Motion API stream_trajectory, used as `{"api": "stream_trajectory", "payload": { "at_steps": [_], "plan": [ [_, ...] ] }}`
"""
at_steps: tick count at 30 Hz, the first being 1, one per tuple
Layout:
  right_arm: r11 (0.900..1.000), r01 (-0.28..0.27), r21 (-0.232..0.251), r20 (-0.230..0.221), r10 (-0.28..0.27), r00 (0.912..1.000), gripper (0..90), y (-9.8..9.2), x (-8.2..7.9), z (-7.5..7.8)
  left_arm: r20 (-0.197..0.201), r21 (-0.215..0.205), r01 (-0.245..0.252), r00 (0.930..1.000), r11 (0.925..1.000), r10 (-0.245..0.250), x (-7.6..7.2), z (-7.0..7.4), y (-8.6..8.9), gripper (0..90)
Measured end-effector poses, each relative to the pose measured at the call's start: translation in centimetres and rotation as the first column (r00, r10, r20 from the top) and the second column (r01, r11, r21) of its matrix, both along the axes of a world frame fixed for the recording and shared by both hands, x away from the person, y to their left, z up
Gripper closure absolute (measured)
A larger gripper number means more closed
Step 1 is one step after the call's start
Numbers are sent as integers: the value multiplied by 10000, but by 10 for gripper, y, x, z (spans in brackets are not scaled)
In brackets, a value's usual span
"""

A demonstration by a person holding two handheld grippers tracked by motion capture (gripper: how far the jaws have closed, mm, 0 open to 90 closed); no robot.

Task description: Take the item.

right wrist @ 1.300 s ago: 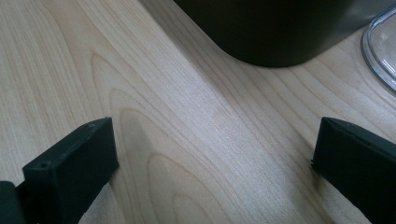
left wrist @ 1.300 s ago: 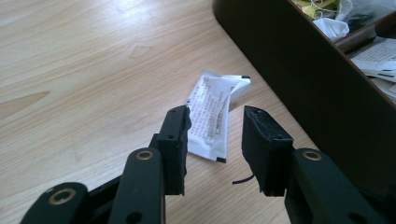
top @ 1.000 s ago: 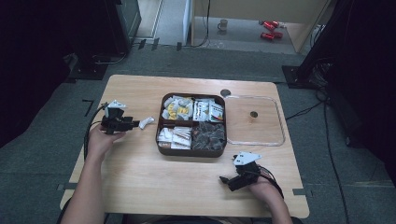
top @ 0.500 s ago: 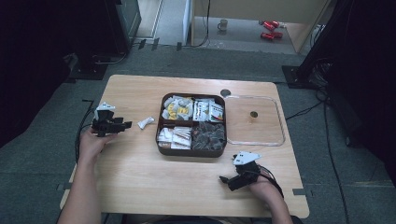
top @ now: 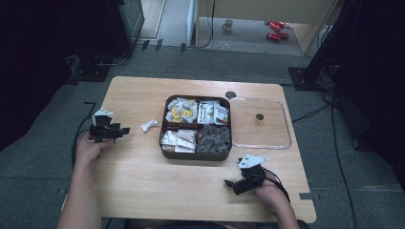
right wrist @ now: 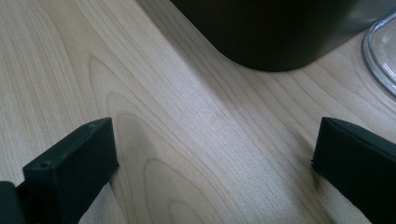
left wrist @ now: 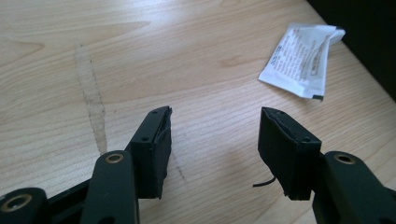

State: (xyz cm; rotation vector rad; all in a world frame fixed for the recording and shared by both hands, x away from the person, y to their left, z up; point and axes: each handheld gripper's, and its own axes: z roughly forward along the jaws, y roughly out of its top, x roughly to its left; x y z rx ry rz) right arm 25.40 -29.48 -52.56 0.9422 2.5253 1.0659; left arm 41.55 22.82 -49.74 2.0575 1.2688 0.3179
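A dark brown box [top: 165, 145] with four compartments sits mid-table, holding yellow and white packets and dark pieces. A single white sachet [top: 149, 125] [left wrist: 301, 58] lies on the wood just left of the box. My left gripper [top: 125, 130] [left wrist: 214, 144] hovers near the table's left edge, open and empty, with the sachet ahead of its jaws. My right gripper [top: 230, 183] [right wrist: 212, 163] rests low at the front right, open wide with nothing between its jaws; the box's dark wall [right wrist: 275, 32] stands just beyond.
A clear plastic lid [top: 260, 122] [right wrist: 384, 56] lies flat on the table to the right of the box. The wooden table [top: 153, 186] has bare wood in front. Cables and black stands surround it on the grey floor.
My left gripper has drawn back to the left, away from the white sachet, which stays on the table. The right gripper has not moved.
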Motion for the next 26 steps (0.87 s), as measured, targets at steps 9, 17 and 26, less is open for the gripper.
{"api": "stream_trajectory", "payload": {
  "at_steps": [9, 17, 26],
  "plan": [
    [10000, 0, -3, 2, 0, 10000, 0, 0, 0, 0, 443, 175, 128, 9989, 9998, -136, -1, -8, 5, 437],
    [10000, 4, -3, 2, -4, 10000, 0, 0, 0, 0, 1579, 696, -64, 9874, 9976, -47, -6, -18, 3, 324],
    [10000, 2, -1, 3, -2, 10000, 0, 0, 0, 0, 1415, 847, -1078, 9854, 9906, 951, -6, -19, -6, 165]
  ]
}}
